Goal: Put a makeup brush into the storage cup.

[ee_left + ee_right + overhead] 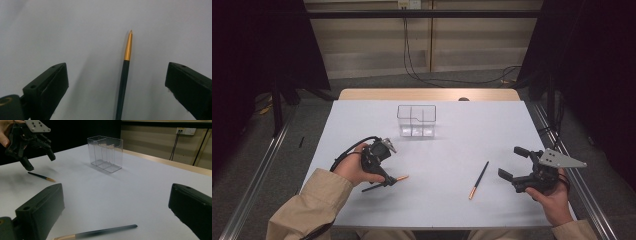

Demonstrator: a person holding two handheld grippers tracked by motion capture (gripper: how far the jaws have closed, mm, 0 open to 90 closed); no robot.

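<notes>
Two pens (gold-tipped); one clear organizer; two grippers

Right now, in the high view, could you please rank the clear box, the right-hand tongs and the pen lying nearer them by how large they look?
1. Clear box and right tongs: they look about alike, and the tongs sit nearer the camera, so I won't rank them.
2. Pen: clearly smallest, a thin stick.

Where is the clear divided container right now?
In the high view the clear container stands at the table's far centre, apart from both pens and both grippers.
</notes>
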